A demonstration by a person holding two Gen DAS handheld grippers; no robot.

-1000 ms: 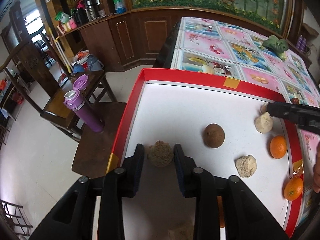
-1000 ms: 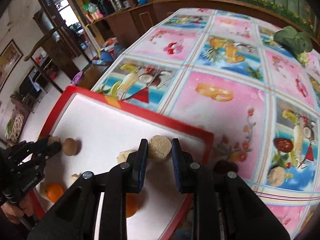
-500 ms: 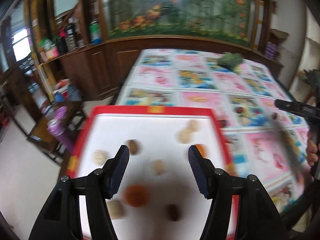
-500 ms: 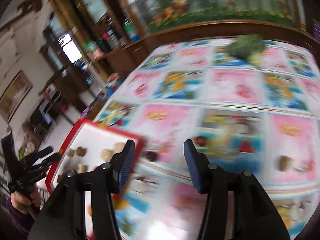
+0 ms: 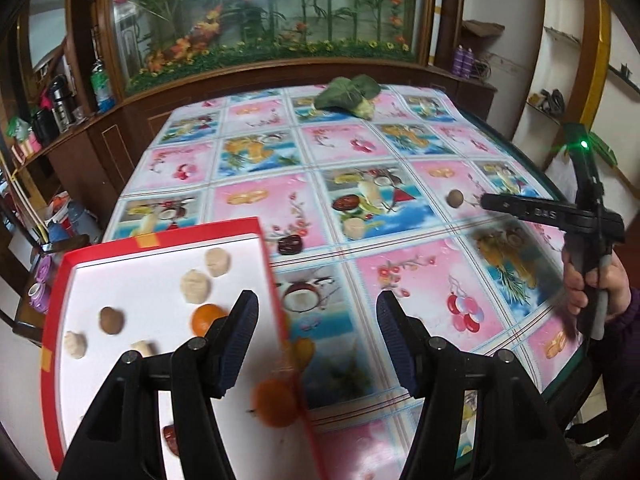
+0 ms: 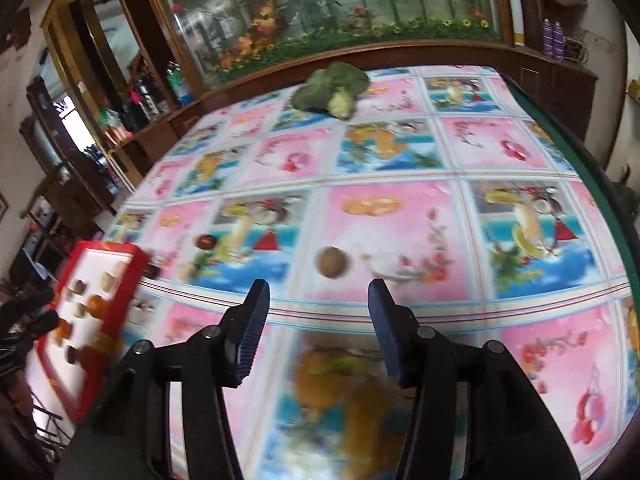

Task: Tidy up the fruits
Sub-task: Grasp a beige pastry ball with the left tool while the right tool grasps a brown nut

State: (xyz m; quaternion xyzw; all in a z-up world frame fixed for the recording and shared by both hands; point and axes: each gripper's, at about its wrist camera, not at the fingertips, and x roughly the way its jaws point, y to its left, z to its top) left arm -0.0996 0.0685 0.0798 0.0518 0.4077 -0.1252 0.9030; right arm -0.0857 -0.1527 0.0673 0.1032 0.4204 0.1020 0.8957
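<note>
The left gripper [image 5: 316,340] is wide open and holds nothing. It hangs over the right edge of the red tray with a white floor [image 5: 60,304]. Oranges, pale lumps and a brown fruit lie in the tray. The right gripper [image 6: 316,320] is wide open too, with nothing in it. Just past its tips a small round brown fruit [image 6: 332,262] sits alone on the bright fruit-picture tablecloth [image 6: 400,168]. Farther off a leafy green vegetable [image 6: 330,88] lies near the table's far edge.
</note>
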